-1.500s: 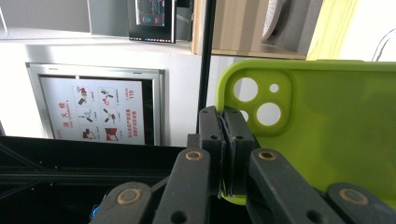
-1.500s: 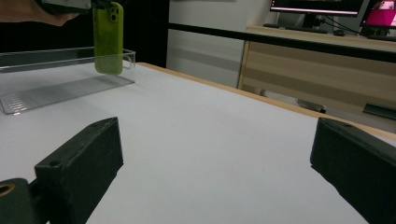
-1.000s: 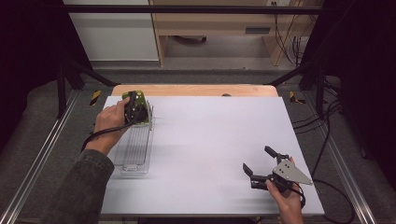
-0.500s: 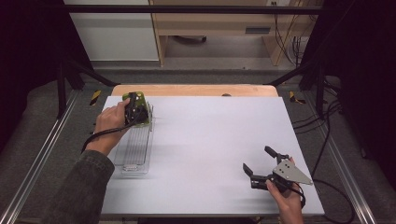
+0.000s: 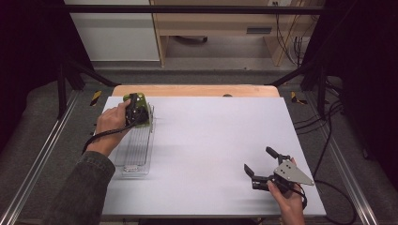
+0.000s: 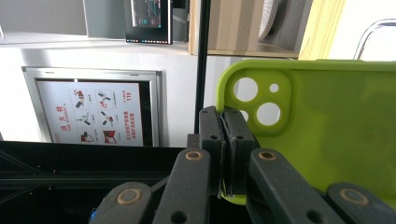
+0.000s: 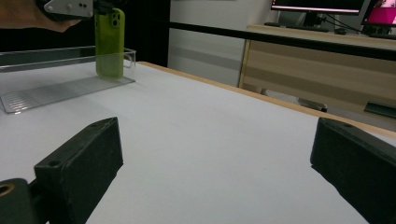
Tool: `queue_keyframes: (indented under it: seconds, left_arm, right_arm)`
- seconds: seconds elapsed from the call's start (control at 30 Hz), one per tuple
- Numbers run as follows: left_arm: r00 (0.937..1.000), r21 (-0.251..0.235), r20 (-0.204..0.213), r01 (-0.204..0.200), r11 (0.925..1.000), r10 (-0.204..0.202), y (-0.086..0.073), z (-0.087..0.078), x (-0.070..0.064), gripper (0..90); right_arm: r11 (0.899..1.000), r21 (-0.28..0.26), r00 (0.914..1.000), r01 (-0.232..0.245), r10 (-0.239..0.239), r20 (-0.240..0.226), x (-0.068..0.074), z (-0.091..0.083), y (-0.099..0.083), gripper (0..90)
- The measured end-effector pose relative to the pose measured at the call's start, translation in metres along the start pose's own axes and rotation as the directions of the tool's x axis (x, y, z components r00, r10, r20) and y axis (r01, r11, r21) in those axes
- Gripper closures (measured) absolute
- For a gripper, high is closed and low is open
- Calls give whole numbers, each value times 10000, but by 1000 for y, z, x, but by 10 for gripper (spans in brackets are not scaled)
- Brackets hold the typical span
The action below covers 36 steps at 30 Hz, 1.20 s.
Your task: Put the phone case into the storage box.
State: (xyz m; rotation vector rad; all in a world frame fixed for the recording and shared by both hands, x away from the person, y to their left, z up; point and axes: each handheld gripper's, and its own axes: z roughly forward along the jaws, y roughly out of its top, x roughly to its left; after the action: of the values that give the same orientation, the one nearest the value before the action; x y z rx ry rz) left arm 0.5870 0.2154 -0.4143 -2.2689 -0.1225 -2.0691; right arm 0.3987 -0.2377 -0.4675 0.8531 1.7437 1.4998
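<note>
A lime-green phone case (image 6: 322,135) with round camera holes stands upright at the far end of a clear plastic tray (image 5: 135,154) on the table's left side. My left gripper (image 6: 223,154) is shut on the case's edge; in the high view that gripper (image 5: 136,110) sits over the tray's far end. From the right gripper view the case (image 7: 109,43) stands on end inside the tray (image 7: 56,88), held from above. My right gripper (image 5: 262,161) rests open near the table's front right, nothing between its jaws.
The white table top (image 5: 211,140) has a wooden strip (image 5: 197,90) along its far edge. Cables (image 5: 328,140) trail on the floor at the right. Metal rails (image 5: 42,154) run along both sides of the table.
</note>
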Motion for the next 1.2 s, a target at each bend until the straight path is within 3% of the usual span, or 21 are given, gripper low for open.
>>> queue_keyframes:
  seconds: [1.2]
  left_arm:
    - [9996, -233, 254, 155, 9996, -150, -3, 7, 1, 860]
  right_arm:
    - [10000, 93, 10000, -13, 13, -17, 0, 1, -1, 25]
